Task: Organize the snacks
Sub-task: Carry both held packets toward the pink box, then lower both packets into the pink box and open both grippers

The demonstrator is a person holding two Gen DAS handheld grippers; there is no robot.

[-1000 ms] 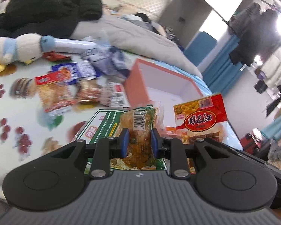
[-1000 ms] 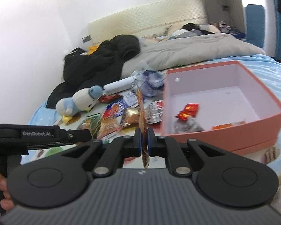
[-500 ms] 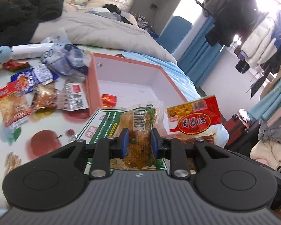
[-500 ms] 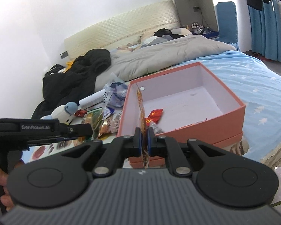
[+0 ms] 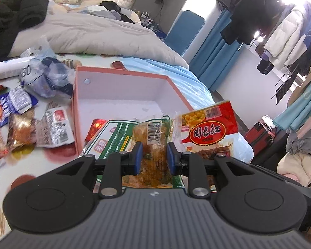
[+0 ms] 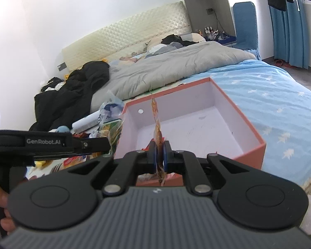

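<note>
Left tool [image 5: 153,155]: jaws partly closed, blue pads pressed on a clear yellow-brown snack pouch [image 5: 153,145] with a barcode label, held upright. Behind the pouch, a flat green-and-white packet [image 5: 114,137] shows at the same jaws; whether it is clamped too or only lies behind cannot be told.

Right tool [image 6: 159,155]: jaws closed tight on a thin orange packet [image 6: 157,128], seen edge-on and standing upright between the pads. In the left wrist view the same packet likely appears face-on as the red packet with yellow kernels [image 5: 207,128], just beside the pouch.

Box [image 5: 89,112]: open, salmon-pink outside, pale inside, resting on the bed near its foot edge. Both held items hang over its near rim. Inside, near the front-left corner, one small red wrapper [image 5: 96,124].

Loose snacks [image 5: 51,128]: several wrapped packets, red, blue-white and brown, spread on the fruit-print sheet [image 5: 58,151] just beside the box's left wall. A crumpled clear bag [image 5: 47,78] with dark contents lies near the box's far-left corner, with a white tube [image 5: 4,70] beyond it.

Bed, far end: grey duvet [image 5: 93,35], black coat [image 5: 12,16], padded headboard [image 6: 134,35].

Other: blue sheet with stars [image 6: 280,108] right of the box; clothes on a rack [image 5: 280,27]; blue curtains [image 6: 288,25].
</note>
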